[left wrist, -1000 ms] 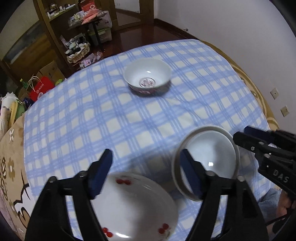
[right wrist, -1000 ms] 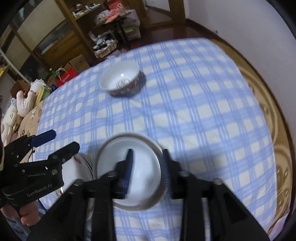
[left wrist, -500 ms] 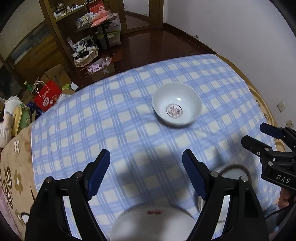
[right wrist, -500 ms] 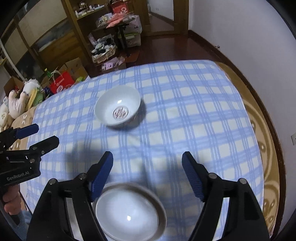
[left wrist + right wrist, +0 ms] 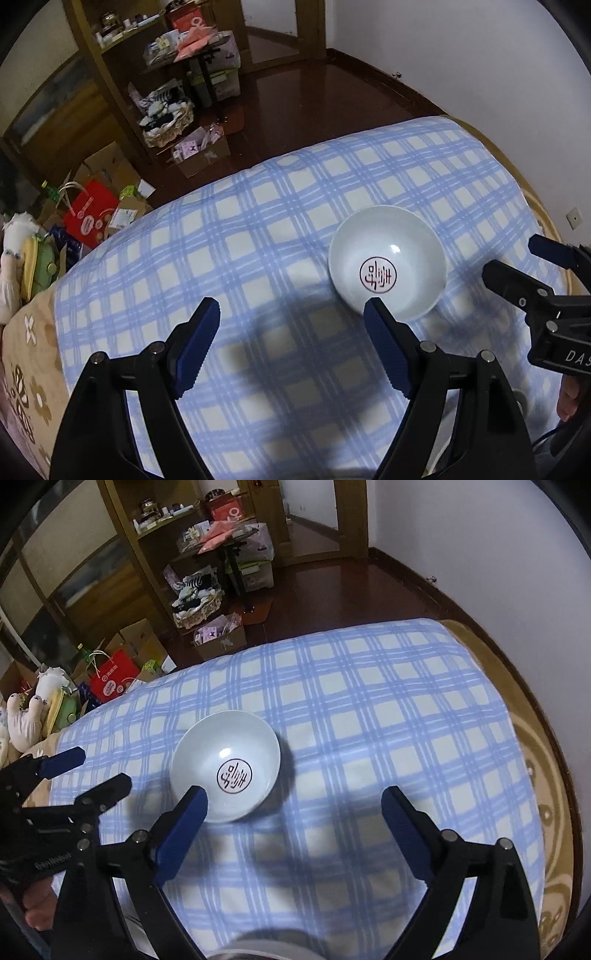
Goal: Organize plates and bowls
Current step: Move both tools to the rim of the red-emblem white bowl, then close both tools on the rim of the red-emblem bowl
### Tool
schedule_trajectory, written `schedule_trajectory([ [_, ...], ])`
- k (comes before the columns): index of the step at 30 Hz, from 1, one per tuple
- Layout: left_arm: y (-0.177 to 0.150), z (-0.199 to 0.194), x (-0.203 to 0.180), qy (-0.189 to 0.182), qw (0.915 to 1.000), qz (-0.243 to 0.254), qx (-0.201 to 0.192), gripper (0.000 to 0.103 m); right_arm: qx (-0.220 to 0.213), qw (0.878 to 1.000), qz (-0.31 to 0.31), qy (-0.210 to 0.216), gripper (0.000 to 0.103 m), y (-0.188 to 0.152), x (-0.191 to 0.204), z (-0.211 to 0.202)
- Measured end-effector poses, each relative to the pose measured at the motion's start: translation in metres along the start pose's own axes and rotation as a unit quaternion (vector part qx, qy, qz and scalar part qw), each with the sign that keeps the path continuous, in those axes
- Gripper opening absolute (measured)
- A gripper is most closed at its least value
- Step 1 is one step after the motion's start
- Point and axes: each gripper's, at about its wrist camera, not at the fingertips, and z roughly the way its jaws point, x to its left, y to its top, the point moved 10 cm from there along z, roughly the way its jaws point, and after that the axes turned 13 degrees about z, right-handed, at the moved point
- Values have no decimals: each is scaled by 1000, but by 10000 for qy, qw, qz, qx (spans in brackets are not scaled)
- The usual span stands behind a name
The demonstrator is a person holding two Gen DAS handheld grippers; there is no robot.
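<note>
A white bowl (image 5: 386, 273) with a round dark mark inside sits alone on the blue-checked tabletop (image 5: 258, 258), between the left gripper (image 5: 291, 332) and right gripper (image 5: 293, 816). The left fingers stand wide, holding nothing; the right fingers are opening, nothing between them.

The left gripper (image 5: 291, 345) points steeply down, jaws wide with nothing between them. The right gripper (image 5: 293, 834), at its three o'clock, tilts down likewise, its empty jaws opening wider.
</note>
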Motion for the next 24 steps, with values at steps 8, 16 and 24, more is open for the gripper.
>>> schedule_trajectory([
  [8, 7, 46, -14, -178, 9996, -69, 189, 77, 251, 9995, 172, -21, 90, 2, 6, 37],
  [16, 3, 74, -26, -494, 9965, -429, 515, 34, 737, 9967, 348, 28, 62, -2, 13, 67],
  [24, 3, 75, -30, -795, 9950, -467, 377, 11, 1145, 9920, 530, 5, 12, -20, 12, 90],
])
